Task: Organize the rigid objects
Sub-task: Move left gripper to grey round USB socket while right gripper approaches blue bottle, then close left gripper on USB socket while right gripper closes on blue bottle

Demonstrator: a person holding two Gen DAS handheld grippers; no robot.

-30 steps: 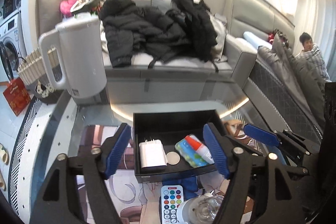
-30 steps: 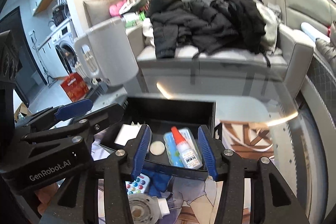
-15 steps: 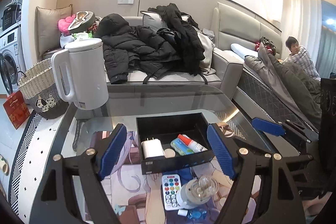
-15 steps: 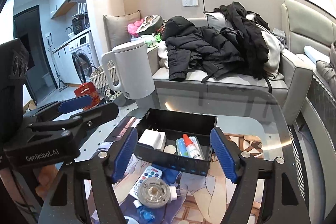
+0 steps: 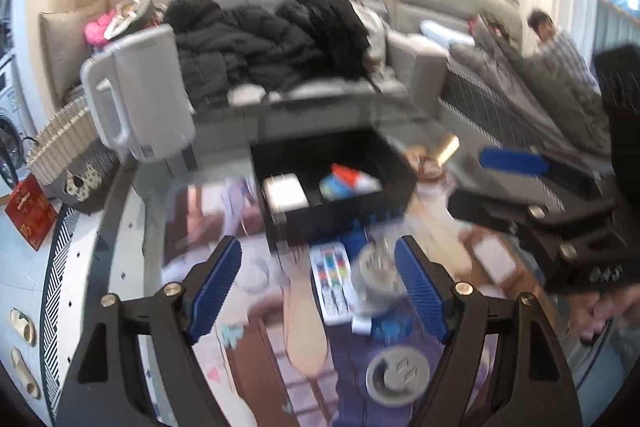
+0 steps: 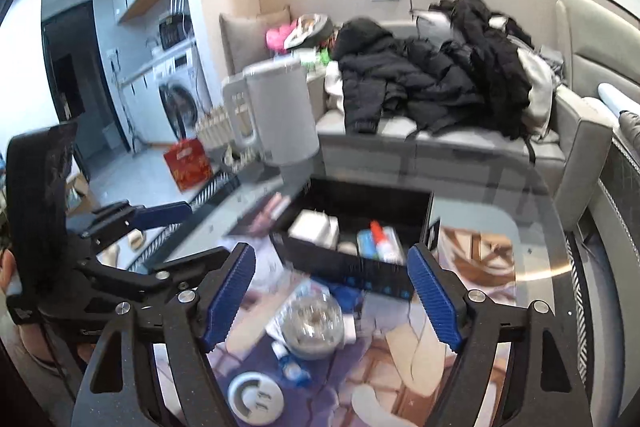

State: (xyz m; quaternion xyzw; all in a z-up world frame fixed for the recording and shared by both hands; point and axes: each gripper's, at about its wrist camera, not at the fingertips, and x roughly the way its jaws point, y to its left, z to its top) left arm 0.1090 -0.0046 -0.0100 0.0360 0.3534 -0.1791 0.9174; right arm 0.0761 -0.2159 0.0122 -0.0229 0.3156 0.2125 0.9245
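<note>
A black open box [image 5: 348,215] [image 6: 344,263] stands on the glass table. It holds a white charger [image 5: 285,191] [image 6: 314,227] and a glue bottle with a red cap [image 5: 352,177] [image 6: 378,233]. In front of it lie a small remote with coloured buttons [image 5: 332,281], a clear round dome [image 5: 378,273] [image 6: 314,319] and a round grey disc [image 5: 398,375] [image 6: 256,399]. My left gripper [image 5: 318,287] is open and empty above them. My right gripper [image 6: 332,299] is open and empty on the right, above the dome. Both views are blurred.
A white kettle [image 5: 140,95] [image 6: 276,115] stands at the table's far left. A sofa with black coats [image 5: 280,39] lies behind. A wicker basket [image 5: 60,143] and a red bag [image 5: 30,211] are on the floor at left. A person [image 5: 556,39] sits at right.
Both grippers have pulled back from the box and stayed open. More of the near table shows now, including the round grey disc. The right gripper opened wider since the earliest frame.
</note>
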